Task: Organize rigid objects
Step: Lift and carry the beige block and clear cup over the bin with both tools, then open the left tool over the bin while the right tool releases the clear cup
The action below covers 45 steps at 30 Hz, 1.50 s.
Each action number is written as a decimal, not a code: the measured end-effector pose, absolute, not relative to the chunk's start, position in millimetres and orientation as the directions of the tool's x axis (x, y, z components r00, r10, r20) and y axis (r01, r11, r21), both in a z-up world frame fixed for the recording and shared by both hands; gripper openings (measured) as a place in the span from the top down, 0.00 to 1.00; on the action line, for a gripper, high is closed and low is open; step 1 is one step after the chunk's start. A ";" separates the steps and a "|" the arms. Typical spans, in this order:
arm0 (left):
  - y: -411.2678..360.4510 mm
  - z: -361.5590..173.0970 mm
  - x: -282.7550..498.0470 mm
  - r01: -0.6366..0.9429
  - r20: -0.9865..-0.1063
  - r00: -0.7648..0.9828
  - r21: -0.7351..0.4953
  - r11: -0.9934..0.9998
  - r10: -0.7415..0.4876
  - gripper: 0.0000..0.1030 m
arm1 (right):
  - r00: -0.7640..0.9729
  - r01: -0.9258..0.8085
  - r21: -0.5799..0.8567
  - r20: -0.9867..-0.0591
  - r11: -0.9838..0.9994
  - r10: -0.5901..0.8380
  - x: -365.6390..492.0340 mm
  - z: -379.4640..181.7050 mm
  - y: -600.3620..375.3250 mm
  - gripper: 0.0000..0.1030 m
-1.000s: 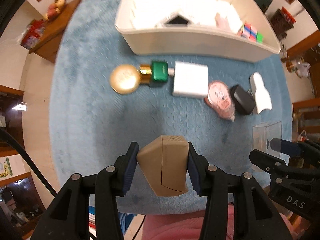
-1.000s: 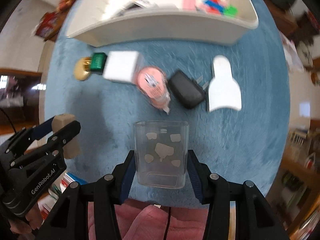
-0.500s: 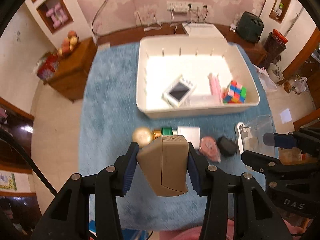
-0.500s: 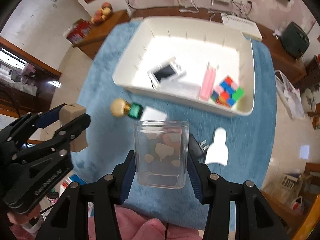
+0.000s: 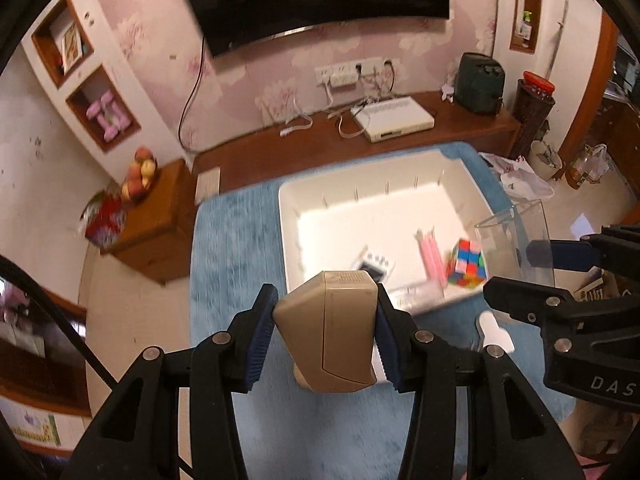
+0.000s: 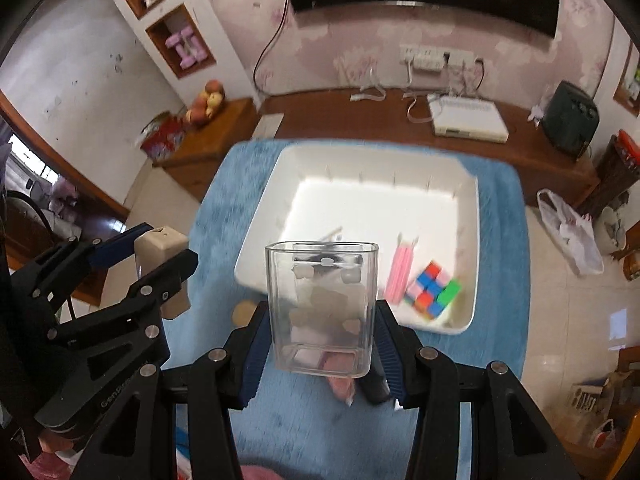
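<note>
Blue rug (image 6: 496,240) ahead of both fingers carries a white bin (image 6: 468,208), partly filled; left fingers (image 5: 326,336) clamp a beige box (image 5: 332,336), right fingers (image 6: 322,344) a clear container (image 6: 322,300), neither binned yet.

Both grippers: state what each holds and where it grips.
Left gripper: tan box, pads on its two opposite sides. Right gripper: clear square container, pads on its lower side walls.

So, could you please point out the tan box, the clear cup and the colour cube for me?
Tan box (image 5: 334,330): left wrist view, front face.
Clear cup (image 6: 322,304): right wrist view, front wall.
Colour cube (image 6: 432,290): right wrist view, top face.
</note>
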State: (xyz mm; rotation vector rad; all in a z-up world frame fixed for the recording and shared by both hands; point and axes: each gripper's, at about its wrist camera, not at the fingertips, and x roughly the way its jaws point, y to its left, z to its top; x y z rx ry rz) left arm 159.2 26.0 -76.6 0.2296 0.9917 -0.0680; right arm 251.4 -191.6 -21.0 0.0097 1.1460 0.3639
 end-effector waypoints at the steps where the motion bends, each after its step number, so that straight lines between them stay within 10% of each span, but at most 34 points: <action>1: 25.4 -75.5 161.7 0.164 -0.830 0.557 0.161 0.973 0.043 0.51 | 0.371 -0.277 0.191 -0.882 0.942 0.289 253.9 -20.6 -192.1 0.51; 41: 10.9 -133.6 248.1 0.200 -0.775 0.630 0.101 0.975 -0.049 0.51 | 0.583 -0.300 0.055 -0.780 0.952 0.229 319.3 -73.9 -218.7 0.50; 45: 13.2 -128.4 247.5 0.184 -0.766 0.641 0.101 0.978 -0.042 0.34 | 0.588 -0.280 0.123 -0.762 0.952 0.271 317.7 -67.1 -227.1 0.39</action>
